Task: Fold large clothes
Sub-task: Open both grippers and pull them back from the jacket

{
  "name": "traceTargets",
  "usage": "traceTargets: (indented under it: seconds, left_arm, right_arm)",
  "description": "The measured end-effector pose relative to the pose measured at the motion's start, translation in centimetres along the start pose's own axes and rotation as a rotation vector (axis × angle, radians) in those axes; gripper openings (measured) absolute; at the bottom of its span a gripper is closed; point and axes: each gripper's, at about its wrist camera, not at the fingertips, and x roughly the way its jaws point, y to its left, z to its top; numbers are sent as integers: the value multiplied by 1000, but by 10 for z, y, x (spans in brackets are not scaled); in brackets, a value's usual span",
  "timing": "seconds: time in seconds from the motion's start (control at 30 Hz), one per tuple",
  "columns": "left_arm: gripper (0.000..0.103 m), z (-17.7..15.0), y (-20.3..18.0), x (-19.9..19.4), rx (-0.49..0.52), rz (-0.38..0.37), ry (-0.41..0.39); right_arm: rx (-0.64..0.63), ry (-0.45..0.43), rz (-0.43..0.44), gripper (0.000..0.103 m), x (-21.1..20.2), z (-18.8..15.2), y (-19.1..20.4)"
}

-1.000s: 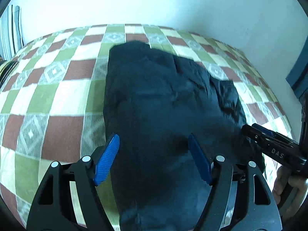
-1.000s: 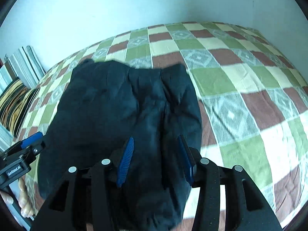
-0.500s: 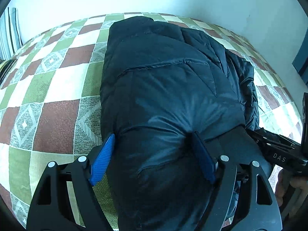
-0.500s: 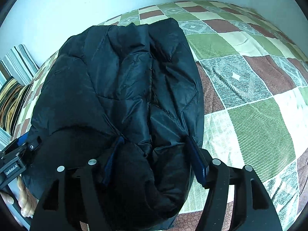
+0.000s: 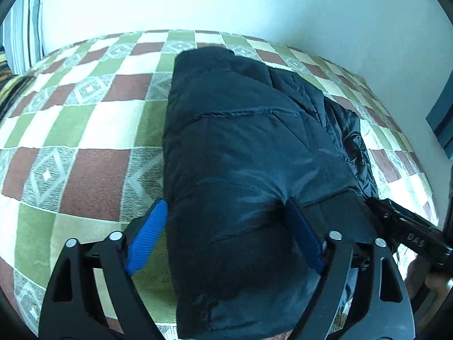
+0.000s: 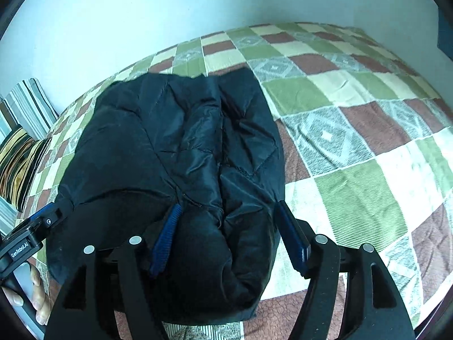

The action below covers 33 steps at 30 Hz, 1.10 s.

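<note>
Widening, both jaws loosen around jacket (image 5: 240,153), its near edge cropped.

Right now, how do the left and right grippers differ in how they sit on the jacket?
The left gripper straddles the black jacket at its left edge, one pad over the bedspread; the right gripper spans the right edge. The left gapes wider. Both are opening, jacket between their pads.

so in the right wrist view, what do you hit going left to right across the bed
striped pillows → other hand-held gripper → black puffer jacket → bare checkered bedspread
</note>
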Motion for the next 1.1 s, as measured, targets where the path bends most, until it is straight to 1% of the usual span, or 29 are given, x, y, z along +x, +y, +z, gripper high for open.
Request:
traceTargets:
  seconds: [0.07,0.37,0.4,0.43,0.47,0.67,0.8,1.1]
  left_arm:
    - [89,-1,-1,-5,7,20,-16]
    - [91,-4,-10,-37,25,47,-68]
    - [91,-4,-11,-42,28,49,-77]
    - [92,-5,-13,-48,31,51,-90]
    - [92,-5,-14,-52,32,53,-99]
    - [93,-8,-21,-77,38,87,-142]
    - [95,-12,-25,-93,41,115,-182]
    - [96,-18,-35,-127,46,124,-242]
  right_arm:
    - [-3,-15,-8,70,-7,1,0]
    - [-27,-79,-23,71,-37,6,8]
    - [-30,-88,-20,72,-41,6,8]
    - [-32,-96,-19,76,-45,6,10]
    - [-35,-107,-19,77,-49,5,11]
    - [-59,-158,-29,80,-71,3,18]
    - [-67,-190,-37,81,-85,0,22]
    - [-88,-241,-30,81,-111,-9,30]
